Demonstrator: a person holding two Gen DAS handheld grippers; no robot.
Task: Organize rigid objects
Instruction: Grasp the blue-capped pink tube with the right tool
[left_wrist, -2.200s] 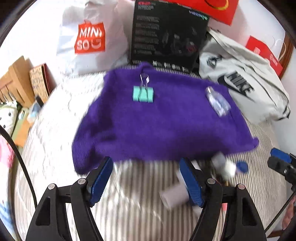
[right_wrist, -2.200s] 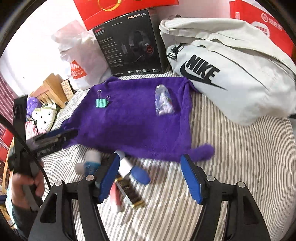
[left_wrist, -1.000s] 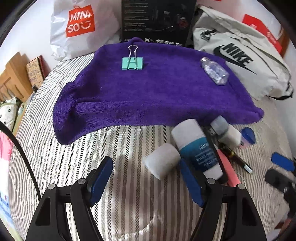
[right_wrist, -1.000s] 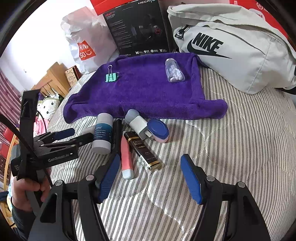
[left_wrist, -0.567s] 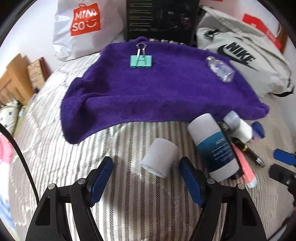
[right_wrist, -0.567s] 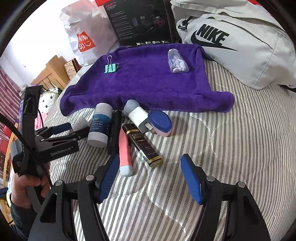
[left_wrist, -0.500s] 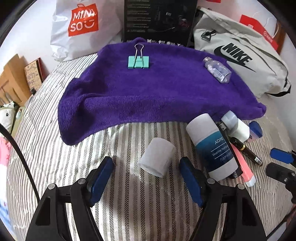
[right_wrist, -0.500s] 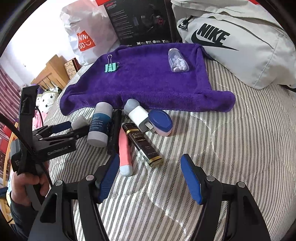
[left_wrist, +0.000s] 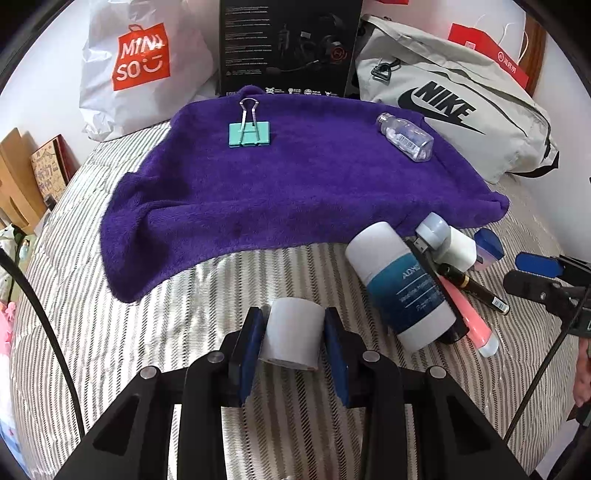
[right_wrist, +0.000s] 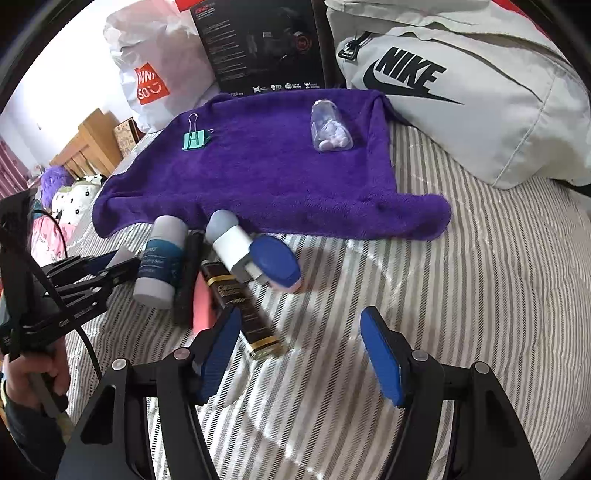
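white roll (left_wrist: 291, 334) pinched by left tool (left_wrist: 293, 345), near end hidden; right tool (right_wrist: 299, 349) spread

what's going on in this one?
A person is tidying small items on a bed. The left gripper is shut on a small white roll lying on the striped bedding. The right gripper is open, holding nothing. A binder clip and clear bottle sit on the purple towel.
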